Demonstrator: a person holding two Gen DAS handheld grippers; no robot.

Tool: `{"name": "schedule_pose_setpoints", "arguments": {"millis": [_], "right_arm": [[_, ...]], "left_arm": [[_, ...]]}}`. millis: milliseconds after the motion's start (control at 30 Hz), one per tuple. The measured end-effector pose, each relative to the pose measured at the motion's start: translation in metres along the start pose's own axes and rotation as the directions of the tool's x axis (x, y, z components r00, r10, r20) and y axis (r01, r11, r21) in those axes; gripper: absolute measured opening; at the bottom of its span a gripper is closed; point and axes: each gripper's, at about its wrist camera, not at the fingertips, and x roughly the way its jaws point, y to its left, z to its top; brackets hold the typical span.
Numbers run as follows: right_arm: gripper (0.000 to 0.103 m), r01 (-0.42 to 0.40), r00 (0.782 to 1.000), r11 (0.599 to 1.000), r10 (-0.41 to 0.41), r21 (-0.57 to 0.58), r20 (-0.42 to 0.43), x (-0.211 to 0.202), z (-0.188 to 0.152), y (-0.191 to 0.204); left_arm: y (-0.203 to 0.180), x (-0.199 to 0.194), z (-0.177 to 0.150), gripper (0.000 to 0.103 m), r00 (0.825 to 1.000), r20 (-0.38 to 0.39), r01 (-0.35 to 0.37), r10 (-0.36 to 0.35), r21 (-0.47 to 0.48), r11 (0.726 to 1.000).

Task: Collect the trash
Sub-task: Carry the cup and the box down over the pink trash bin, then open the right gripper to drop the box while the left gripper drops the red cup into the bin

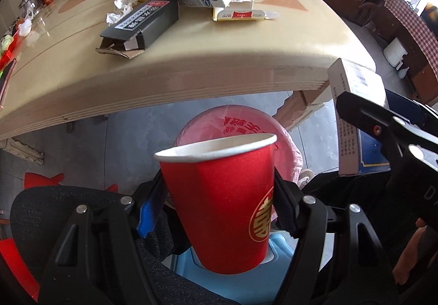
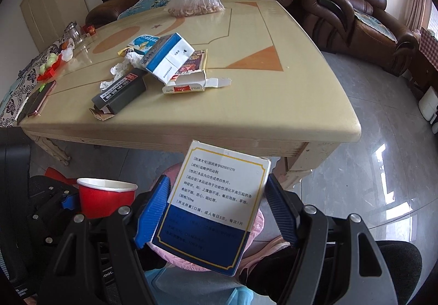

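mid-collection: left gripper (image 1: 219,209) pinching a red paper cup (image 1: 219,195), right gripper (image 2: 216,212) pinching a medicine box (image 2: 216,195), both above the pink-lined bin (image 1: 241,124), with cartons (image 2: 167,55) and tissues (image 2: 120,69) left on the table (image 2: 273,113).

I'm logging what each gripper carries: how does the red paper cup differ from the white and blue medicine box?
The red paper cup is round, tapered and open-topped; the medicine box is flat, rectangular and closed. The cup bears one gold emblem; the box carries printed text. The left gripper holds the cup, the right gripper the box. Both hang above the pink-lined bin.
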Motion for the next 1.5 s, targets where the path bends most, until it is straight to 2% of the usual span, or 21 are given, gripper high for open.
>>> {"name": "schedule_pose_setpoints", "arguments": {"millis": [333, 467, 833, 933, 1167, 1300, 1400, 1500], "right_arm": [[0.069, 0.008, 0.996, 1.000, -0.006, 0.022, -0.085, 0.041, -0.016, -0.015], [0.069, 0.002, 0.992, 1.000, 0.002, 0.027, -0.123, 0.061, -0.022, -0.019], [0.069, -0.033, 0.976, 0.998, 0.042, 0.045, -0.214, 0.113, -0.031, -0.026], [0.069, -0.043, 0.970, 0.998, 0.054, 0.052, -0.236, 0.127, -0.033, -0.027], [0.069, -0.077, 0.954, 0.994, 0.095, 0.075, -0.283, 0.157, -0.033, -0.031], [0.069, -0.094, 0.943, 0.992, 0.117, 0.087, -0.311, 0.171, -0.036, -0.033], [0.069, -0.119, 0.928, 0.987, 0.150, 0.111, -0.340, 0.180, -0.040, -0.032], [0.070, -0.102, 0.935, 0.991, 0.126, 0.089, -0.332, 0.181, -0.039, -0.030]], "left_arm": [[0.000, 0.049, -0.012, 0.068, 0.996, -0.073, 0.048, -0.046, 0.023, 0.999], [0.001, 0.066, -0.015, 0.068, 0.995, -0.088, 0.044, -0.041, 0.029, 0.999], [0.007, 0.117, -0.010, 0.068, 0.978, -0.192, 0.080, -0.077, 0.010, 0.997], [0.009, 0.131, -0.010, 0.068, 0.973, -0.220, 0.066, -0.064, 0.004, 0.998], [0.015, 0.164, -0.008, 0.068, 0.954, -0.288, 0.082, -0.090, -0.038, 0.996], [0.013, 0.173, -0.009, 0.068, 0.953, -0.300, 0.040, -0.041, -0.011, 0.999], [0.016, 0.178, -0.008, 0.068, 0.948, -0.315, 0.045, -0.051, -0.028, 0.999], [0.017, 0.180, -0.007, 0.068, 0.945, -0.321, 0.045, -0.053, -0.032, 0.998]]}}
